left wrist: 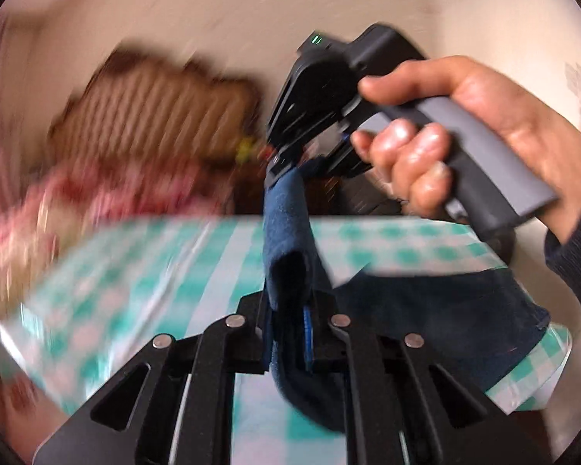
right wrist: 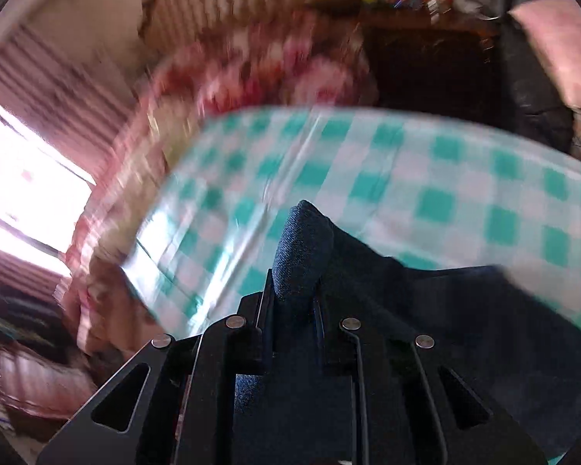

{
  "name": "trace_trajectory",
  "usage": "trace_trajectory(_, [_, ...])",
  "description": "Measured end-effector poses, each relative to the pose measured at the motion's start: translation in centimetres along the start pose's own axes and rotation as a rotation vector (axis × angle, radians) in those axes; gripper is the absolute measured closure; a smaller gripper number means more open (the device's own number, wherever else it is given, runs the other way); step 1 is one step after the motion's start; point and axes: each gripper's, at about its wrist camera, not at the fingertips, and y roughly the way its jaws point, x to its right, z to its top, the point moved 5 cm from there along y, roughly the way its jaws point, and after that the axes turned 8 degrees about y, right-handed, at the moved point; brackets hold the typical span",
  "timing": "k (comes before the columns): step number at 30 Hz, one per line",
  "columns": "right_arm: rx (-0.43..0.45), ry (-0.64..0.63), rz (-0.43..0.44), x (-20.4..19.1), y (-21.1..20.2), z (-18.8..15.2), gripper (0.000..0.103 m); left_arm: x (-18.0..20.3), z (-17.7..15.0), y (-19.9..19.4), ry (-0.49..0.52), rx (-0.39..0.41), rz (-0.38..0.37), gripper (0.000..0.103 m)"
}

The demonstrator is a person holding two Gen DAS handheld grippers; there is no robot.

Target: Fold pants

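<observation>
A: What has the left gripper [left wrist: 290,302] got?

B: It is clenched on a fold of the dark blue pants [left wrist: 286,232]. The cloth bunches up between its two black fingers [left wrist: 251,306] and stands above them as a rounded hump.

A: And the other one?

B: In the left wrist view the right gripper [left wrist: 279,166] sits higher up, with a strip of the same pants running from it down to the left one. A person's hand [left wrist: 457,131] wraps round its grey handle, with a dark sleeve [left wrist: 573,240] at the wrist.

A: Is it clamped too?

B: Yes. From its own camera the right gripper [right wrist: 294,298] is pinched on a thick fold of the pants [right wrist: 306,240], which pokes up between the fingers and trails off to the right.

A: Where is the rest of the garment?

B: It hangs from both grippers over the counter [left wrist: 406,248], which wears a green and white checked cloth. In the left wrist view part of the fabric spreads low on the right, over the counter's near edge; whether it rests on the cloth there I cannot tell.

A: Anything beyond?

B: Heavily blurred: a pink and red patterned cover [right wrist: 275,73], and a bright window [right wrist: 27,178] on the left of the right wrist view.
</observation>
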Motion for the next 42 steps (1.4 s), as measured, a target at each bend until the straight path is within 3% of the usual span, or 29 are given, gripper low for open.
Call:
trace_trajectory(4, [0.104,0.085,0.026,10.5,-10.1,0.0,0.087,13.6,4.2,-0.7,0.246,0.126,-0.063,0.092])
trace_trajectory(7, [0.138,0.151,-0.005,19.7,-13.3,-2.4,0.087,23.4,2.6,0.8,0.367,0.12,-0.151,0.092])
trace_trajectory(10, [0.128,0.214,-0.028,29.0,-11.9,-5.4,0.087,31.4,-1.5,3.4,0.475,0.051,-0.197,0.093])
trace_trajectory(13, [0.065,0.276,-0.094,36.0,-7.6,-8.0,0.087,36.8,-6.6,6.4,0.625,-0.015,-0.183,0.092])
trace_trajectory(15, [0.049,0.308,-0.109,38.8,-5.6,-9.1,0.086,38.5,-9.0,7.3,0.724,-0.013,-0.146,0.089])
trace_trajectory(17, [0.071,0.325,-0.05,39.2,-5.4,-9.3,0.085,39.4,-10.5,7.6,0.8,-0.001,-0.111,0.082])
trace_trajectory(18, [0.074,0.329,-0.031,39.2,-5.4,-9.4,0.084,39.4,-10.8,7.9,0.814,-0.006,-0.102,0.066])
trace_trajectory(19, [0.075,0.324,-0.026,39.0,-5.4,-9.4,0.083,39.2,-11.2,8.1,0.816,-0.004,-0.102,0.062])
trace_trajectory(24, [0.061,0.279,-0.031,38.1,-4.6,-9.1,0.076,39.3,-11.2,8.6,0.841,0.035,-0.071,0.065])
trace_trajectory(26, [0.055,0.27,-0.041,38.6,-4.6,-8.8,0.076,39.7,-11.3,8.8,0.853,0.021,-0.087,0.087])
trace_trajectory(27, [0.054,0.257,-0.05,39.3,-5.0,-8.9,0.081,40.2,-11.5,8.3,0.858,0.018,-0.08,0.091])
trace_trajectory(30, [0.056,0.204,-0.06,38.8,-5.8,-8.8,0.092,40.2,-10.8,7.2,0.872,0.054,-0.05,0.093])
trace_trajectory(35, [0.106,0.165,-0.053,38.0,-8.9,-8.1,0.092,40.4,-7.8,6.5,0.866,0.101,-0.034,0.093])
trace_trajectory(42, [0.114,0.193,-0.072,40.7,-10.1,-8.8,0.093,42.6,-7.7,6.9,0.925,0.115,-0.065,0.093])
